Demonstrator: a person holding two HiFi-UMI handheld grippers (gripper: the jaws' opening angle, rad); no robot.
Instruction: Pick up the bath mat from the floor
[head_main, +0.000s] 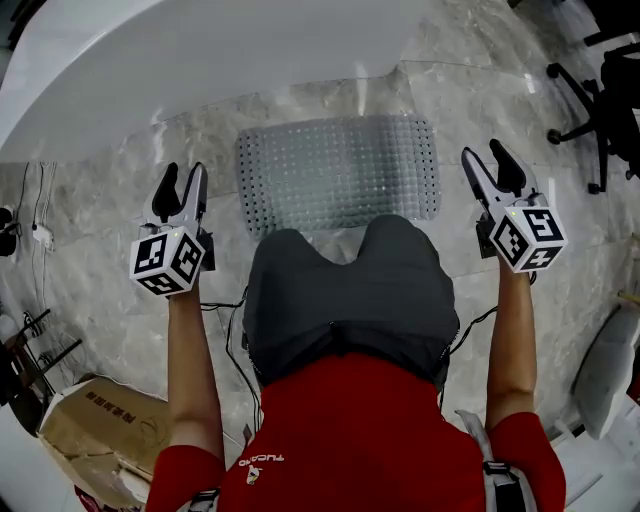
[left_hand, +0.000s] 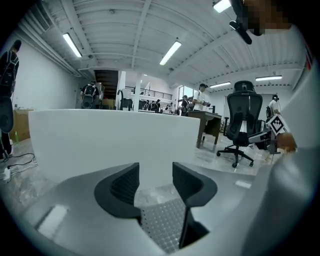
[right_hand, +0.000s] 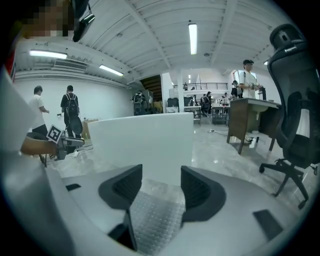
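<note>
Both forearms reach forward, side by side. The left gripper (head_main: 184, 185) and right gripper (head_main: 492, 165) flank the person's knees, jaws apart, gripping nothing. The bath mat (head_main: 340, 170) lies flat on the marble floor (head_main: 140, 180) between them, its far edge near a white curved unit (head_main: 200, 50). Bare floor flanks both grippers.

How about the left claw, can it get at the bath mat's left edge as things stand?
Likely yes: the left claw hangs open left of the bath mat, nothing between them but bare floor; the person's knees cover only the mat's near middle.
</note>
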